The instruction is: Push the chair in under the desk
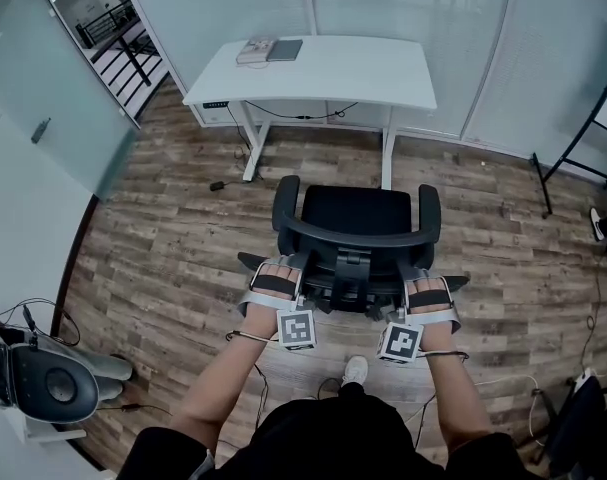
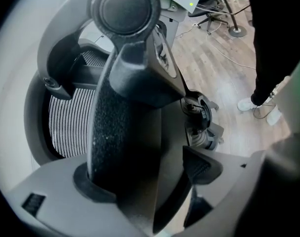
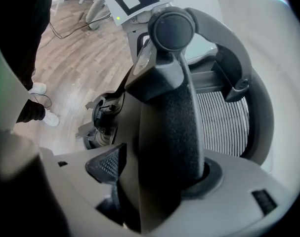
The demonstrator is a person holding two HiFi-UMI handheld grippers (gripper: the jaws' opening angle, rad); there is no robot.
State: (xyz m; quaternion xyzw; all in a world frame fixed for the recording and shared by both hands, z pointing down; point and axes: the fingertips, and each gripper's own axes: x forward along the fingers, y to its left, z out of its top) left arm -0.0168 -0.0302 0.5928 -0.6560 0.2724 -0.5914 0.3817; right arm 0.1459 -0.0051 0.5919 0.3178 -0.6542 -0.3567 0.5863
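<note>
A black office chair [image 1: 355,213] stands on the wood floor, its seat facing the white desk [image 1: 323,68] and a little short of it. I stand behind its backrest. My left gripper [image 1: 275,283] is on the left side of the back frame and my right gripper [image 1: 428,293] on the right side. In the left gripper view the dark frame upright [image 2: 125,122] fills the jaws of the left gripper [image 2: 140,191], pad [image 2: 201,167] against it. In the right gripper view the upright [image 3: 172,132] likewise fills the right gripper [image 3: 159,181], pad [image 3: 107,164] touching.
Two books [image 1: 268,50] lie on the desk's far left corner. A cable with a plug [image 1: 216,185] trails on the floor left of the desk legs. Glass partitions stand behind and to the left. A grey seat [image 1: 43,383] is at lower left, a black stand [image 1: 568,158] at right.
</note>
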